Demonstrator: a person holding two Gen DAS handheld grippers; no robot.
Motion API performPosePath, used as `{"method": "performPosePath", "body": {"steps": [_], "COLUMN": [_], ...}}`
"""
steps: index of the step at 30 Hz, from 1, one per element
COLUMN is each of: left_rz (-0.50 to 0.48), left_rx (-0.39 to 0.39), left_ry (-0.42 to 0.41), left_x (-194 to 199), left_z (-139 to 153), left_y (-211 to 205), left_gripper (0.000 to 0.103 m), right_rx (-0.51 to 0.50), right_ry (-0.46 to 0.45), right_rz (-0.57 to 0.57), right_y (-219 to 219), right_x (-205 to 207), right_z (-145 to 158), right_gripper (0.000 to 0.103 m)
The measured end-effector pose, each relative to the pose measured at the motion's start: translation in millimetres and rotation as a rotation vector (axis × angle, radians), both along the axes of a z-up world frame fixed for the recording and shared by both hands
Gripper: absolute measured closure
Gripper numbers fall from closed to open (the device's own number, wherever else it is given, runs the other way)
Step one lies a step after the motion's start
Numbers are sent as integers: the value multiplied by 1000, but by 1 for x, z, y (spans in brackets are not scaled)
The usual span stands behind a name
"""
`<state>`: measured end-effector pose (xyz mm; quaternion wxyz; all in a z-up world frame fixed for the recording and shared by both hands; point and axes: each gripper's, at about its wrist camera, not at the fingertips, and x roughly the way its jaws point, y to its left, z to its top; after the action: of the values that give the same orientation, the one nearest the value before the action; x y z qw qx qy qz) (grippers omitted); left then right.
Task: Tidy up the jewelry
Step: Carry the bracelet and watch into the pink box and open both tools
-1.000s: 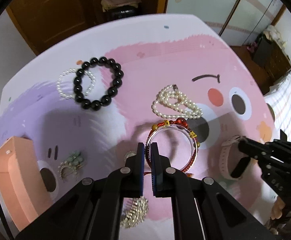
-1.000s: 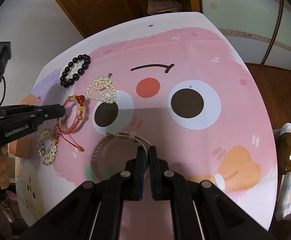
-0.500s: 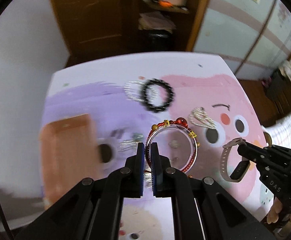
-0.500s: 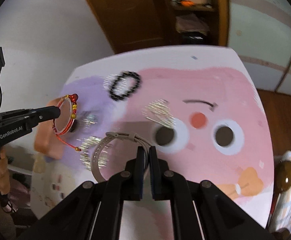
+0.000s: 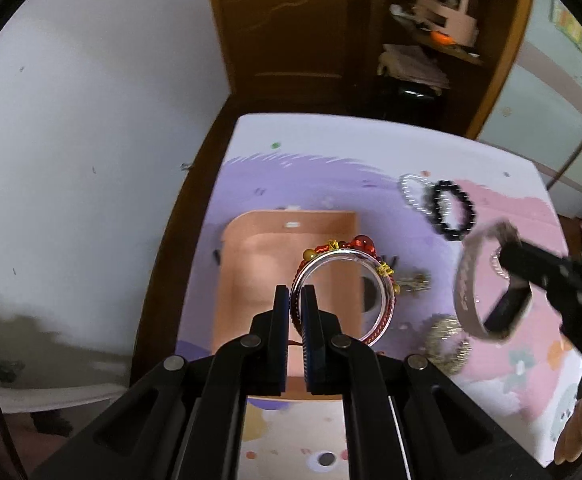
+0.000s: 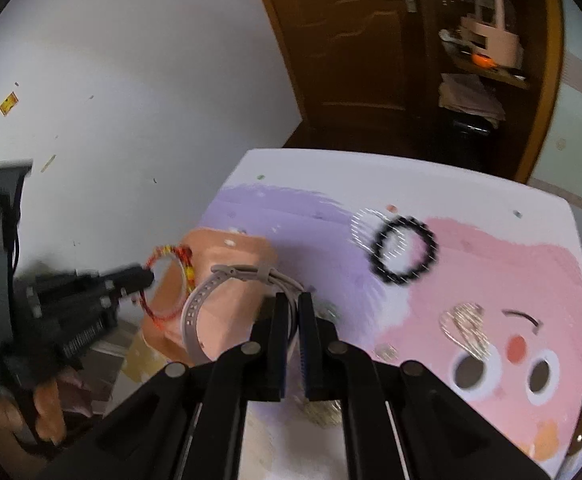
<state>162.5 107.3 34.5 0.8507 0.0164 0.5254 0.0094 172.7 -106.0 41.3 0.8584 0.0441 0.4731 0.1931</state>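
Between the fingers of the left gripper [image 5: 295, 300] sits a clear bangle wound with red cord and beads [image 5: 345, 288], pinched tight and held in the air just over the open peach box [image 5: 251, 264]; the right gripper [image 6: 293, 312] is likewise clamped on a beige watch strap [image 6: 199, 312], close beside that same box. Both pieces look to be in mid-delivery, so the next move calls for lowering each inside the box walls before letting go, one at a time so the tools don't collide. A second ago both pieces hung low over the pink mat among the black bead bracelet [image 5: 453, 212] and pearls; since then they have swung across to the purple end, and the frames are blurred
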Motion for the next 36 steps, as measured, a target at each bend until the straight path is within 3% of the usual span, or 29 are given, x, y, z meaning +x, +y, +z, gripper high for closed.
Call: {"method": "performPosePath", "body": {"steps": [9,21,32,36], "left_rz": [61,78,84,81], "left_rx": [-20,-76,-93,-88], "left_ry": [81,142,146,139], "left_x": [9,20,18,16], "left_z": [-49,-95,-107,-107], "left_y": [25,32,31,27], "left_gripper": [99,99,99,99], "right_rx": [21,-34,-81,-96], "right_ry": [73,169,166,161], "right_rz": [7,44,37,53], "right_y": [61,111,121,128], "right_x": [55,76,78,78], "right_z": [-41,-95,-108,-109], "right_gripper": [98,98,98,93]}}
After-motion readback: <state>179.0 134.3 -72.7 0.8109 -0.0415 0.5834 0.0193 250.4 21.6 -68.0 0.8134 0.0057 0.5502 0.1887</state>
